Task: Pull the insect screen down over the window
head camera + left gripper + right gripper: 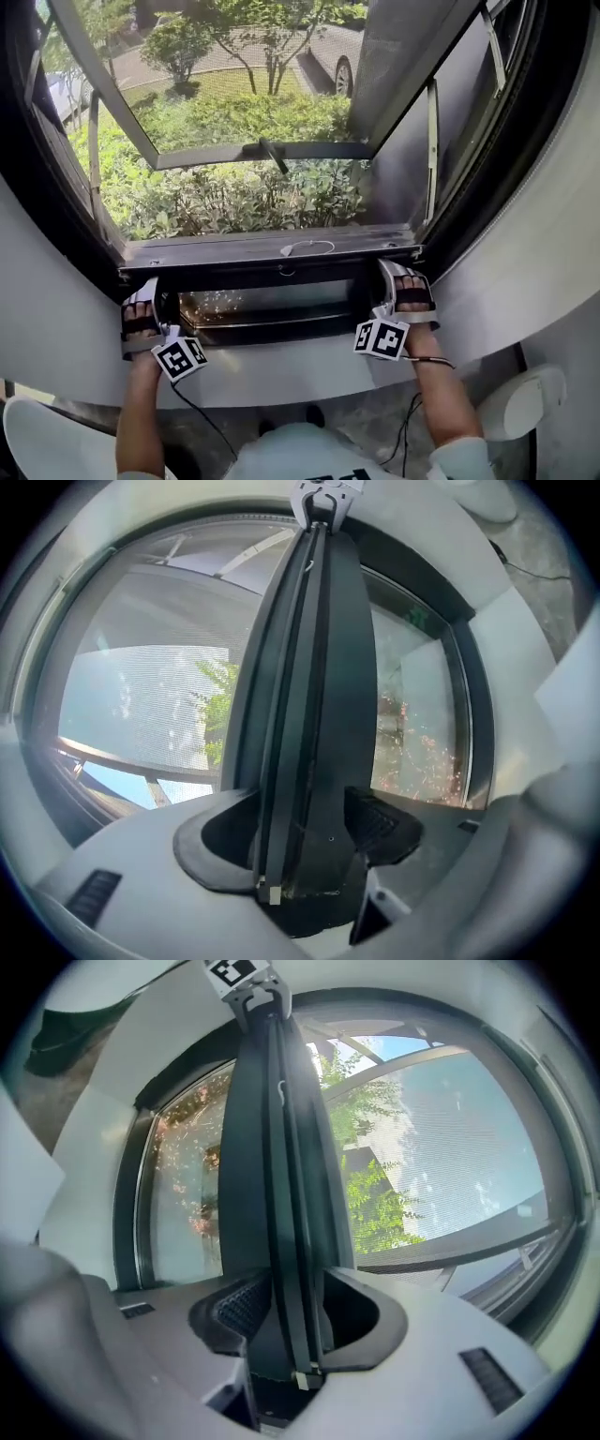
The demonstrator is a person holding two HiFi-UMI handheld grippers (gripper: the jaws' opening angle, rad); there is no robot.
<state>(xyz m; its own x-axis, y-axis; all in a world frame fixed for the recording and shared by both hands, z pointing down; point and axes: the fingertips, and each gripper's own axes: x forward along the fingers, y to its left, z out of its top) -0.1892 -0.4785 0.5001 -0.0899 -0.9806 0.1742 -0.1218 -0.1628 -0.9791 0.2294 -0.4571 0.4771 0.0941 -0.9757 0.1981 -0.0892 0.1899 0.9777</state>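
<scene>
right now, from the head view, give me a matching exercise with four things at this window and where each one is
Things:
1. car
2. white loop
3. left gripper
4. right gripper

Places:
A. at the left end of the dark bar
B. outside, at the top right
C. at the right end of the dark bar
D. on top of the dark bar, near its middle

Pairs: 1-B, 2-D, 3-A, 4-C

Head view steeply down, all sharing bar (272,251)
</scene>
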